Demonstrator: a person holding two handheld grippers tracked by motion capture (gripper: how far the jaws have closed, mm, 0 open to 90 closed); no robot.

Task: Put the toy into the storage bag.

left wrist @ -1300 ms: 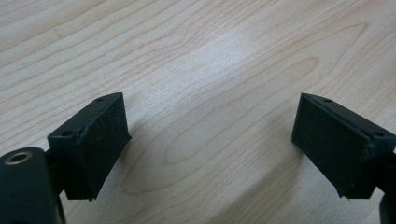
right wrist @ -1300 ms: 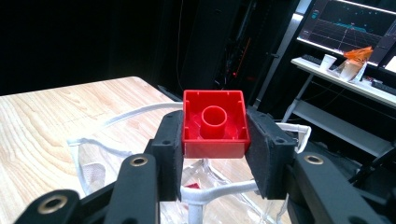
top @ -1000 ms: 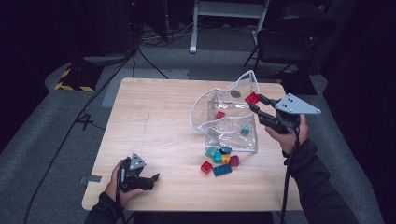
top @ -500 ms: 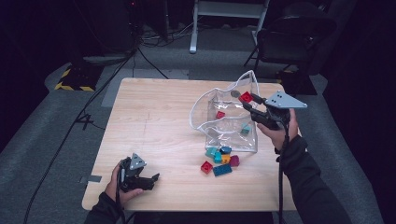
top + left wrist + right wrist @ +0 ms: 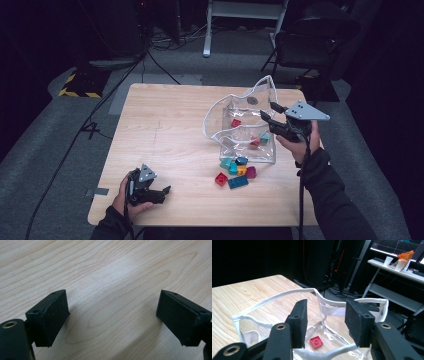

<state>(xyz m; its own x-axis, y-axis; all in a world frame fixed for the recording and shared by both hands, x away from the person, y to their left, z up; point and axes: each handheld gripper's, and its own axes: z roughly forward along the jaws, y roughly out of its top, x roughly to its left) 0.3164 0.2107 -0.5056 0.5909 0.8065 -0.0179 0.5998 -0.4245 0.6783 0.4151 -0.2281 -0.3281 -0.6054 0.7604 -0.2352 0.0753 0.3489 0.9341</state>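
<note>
Over the bag [image 5: 245,127] at three o'clock, the right gripper [image 5: 267,116], fingers just opening and empty above a dropped red brick [image 5: 316,342], could snag the rim, while the left gripper [image 5: 162,192] rests half-open, empty.

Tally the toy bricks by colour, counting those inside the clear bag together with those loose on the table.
Red bricks: 3
Teal bricks: 3
Blue bricks: 2
Yellow bricks: 1
Magenta bricks: 1
Total: 10
</note>
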